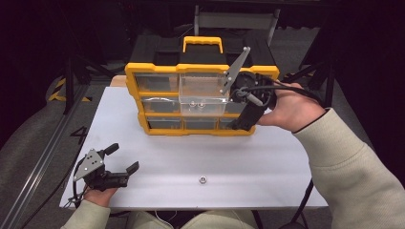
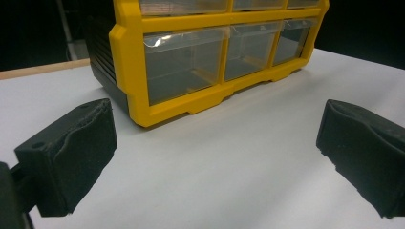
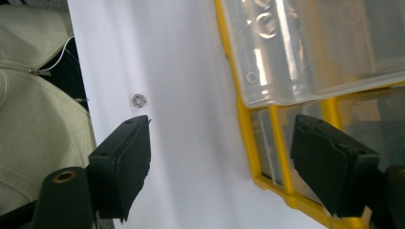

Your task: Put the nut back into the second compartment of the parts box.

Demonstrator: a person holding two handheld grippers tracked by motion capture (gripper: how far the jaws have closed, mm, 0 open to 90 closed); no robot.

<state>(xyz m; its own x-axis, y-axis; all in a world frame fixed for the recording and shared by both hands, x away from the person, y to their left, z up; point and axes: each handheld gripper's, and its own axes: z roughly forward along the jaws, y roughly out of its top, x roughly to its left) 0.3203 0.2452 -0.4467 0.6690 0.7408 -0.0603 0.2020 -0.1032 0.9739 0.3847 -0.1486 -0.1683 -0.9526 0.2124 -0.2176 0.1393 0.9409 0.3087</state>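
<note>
A yellow-framed parts organizer (image 1: 157,102) with clear plastic drawers is standing upright at the upper middle of the high view, on a white bench (image 1: 267,162). One clear drawer (image 1: 203,95) in the middle of the cabinet is sitting pulled forward out of its slot, and two small round metal pieces are lying inside it near its front wall. A single small metal nut (image 1: 202,180) is lying loose on the bench at the lower middle of the frame, well apart from the cabinet.

Judging by this layout, the sorting work is only partly done: the drawer is open and already holding hardware, while the nut on the bench is not yet picked up and the drawer is not yet closed.

The right claw (image 1: 241,125), at the right of the cabinet front, is standing released, its jaws spread and gripping nothing. In the right gripper view, the pulled-out drawer (image 3: 310,47) is filling the upper right, above the jaws, and the nut (image 3: 138,100) is lying at the upper left, just above the left jaw tip and not between the jaws.

The left claw (image 1: 122,157), at the lower left of the high view, is also standing released and empty. It is resting low over the bench, near the nut but clearly apart from it.
</note>
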